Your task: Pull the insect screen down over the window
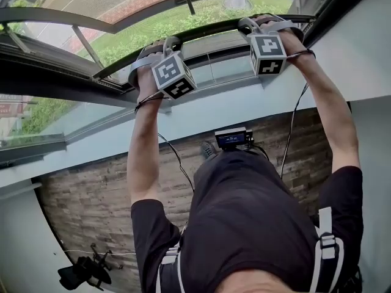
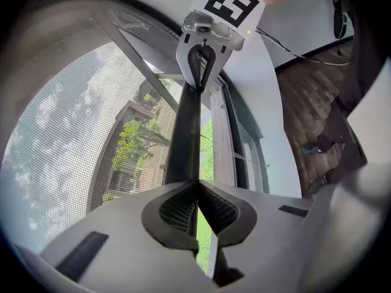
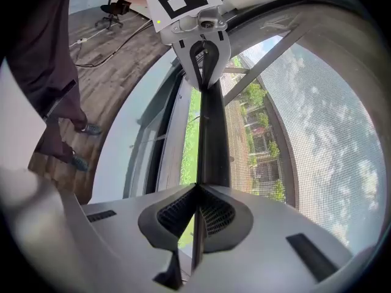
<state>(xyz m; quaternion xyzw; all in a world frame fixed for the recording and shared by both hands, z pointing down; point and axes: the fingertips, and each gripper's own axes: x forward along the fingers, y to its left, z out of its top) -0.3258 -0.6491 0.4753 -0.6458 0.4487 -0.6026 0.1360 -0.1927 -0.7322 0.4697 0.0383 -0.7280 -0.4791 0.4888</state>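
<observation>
Head view: we hold the dark pull bar (image 1: 208, 30) with the left gripper (image 1: 160, 44) and the right gripper (image 1: 264, 23); the insect screen (image 1: 122, 2) stretches beyond it, with window still uncovered below.
Left gripper view: jaws pinch the bar's edge; we should keep that nip firm.
Right gripper view: same pinch here; we judge both ends should come down evenly, bar level.

Insect screen (image 3: 317, 102): fine grey mesh grid; its bar (image 3: 212, 133): black.
Left gripper (image 2: 197, 207), right gripper (image 3: 197, 209): pale grey bodies, black ribbed pads, black-and-white square-marker cubes.
Window frame (image 1: 49, 72): dark.
Floor (image 1: 91, 206) below window frame: brown wood planks.
Lawn (image 1: 159, 26) beyond window frame: green.
Person's shirt (image 1: 244, 212): black.
</observation>
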